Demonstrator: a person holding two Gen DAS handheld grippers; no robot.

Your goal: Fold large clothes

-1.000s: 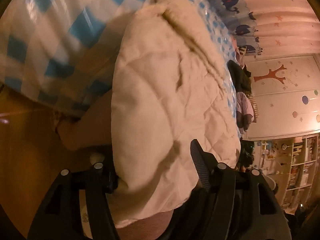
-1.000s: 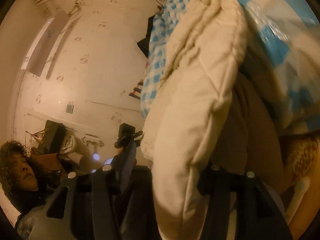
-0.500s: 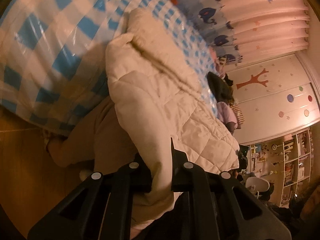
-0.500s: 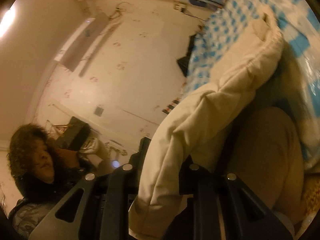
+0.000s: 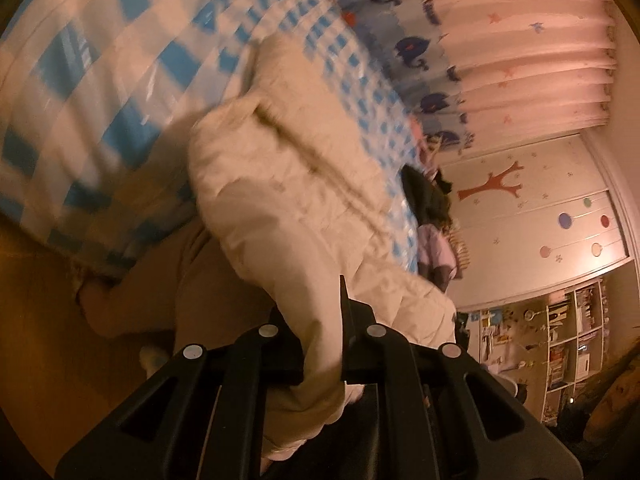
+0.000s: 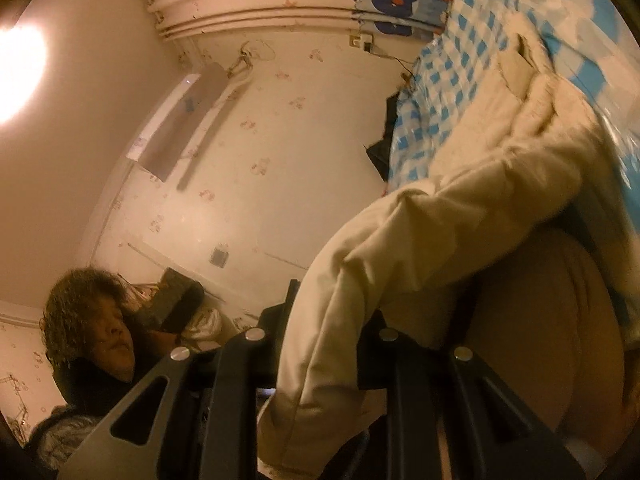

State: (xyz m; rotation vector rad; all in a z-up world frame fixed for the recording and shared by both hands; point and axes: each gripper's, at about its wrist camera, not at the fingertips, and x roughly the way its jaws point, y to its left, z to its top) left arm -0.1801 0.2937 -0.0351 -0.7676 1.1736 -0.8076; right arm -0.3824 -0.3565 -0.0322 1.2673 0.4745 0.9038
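Note:
A large cream quilted jacket (image 5: 304,184) lies across a bed with a blue-and-white checked cover (image 5: 100,60). Its near edge hangs off the bed's side. My left gripper (image 5: 322,328) is shut on that edge, with the fabric pinched between its black fingers and drooping below them. In the right wrist view the same cream jacket (image 6: 460,220) runs from the bed down to my right gripper (image 6: 332,328), which is shut on another part of the edge. The fur-trimmed hood (image 6: 536,60) rests further up on the bed.
A person's tan trouser leg (image 5: 160,292) stands against the bed beside the wooden floor (image 5: 36,320). Dark clothes (image 5: 424,192) lie at the bed's far end, near whale-print curtains (image 5: 420,48) and bookshelves (image 5: 568,336). A person (image 6: 96,332) stands near the wall.
Both grippers went from open around the jacket's edge to shut on it, then rose, lifting the edge. The views tilted up, showing more wall and curtain.

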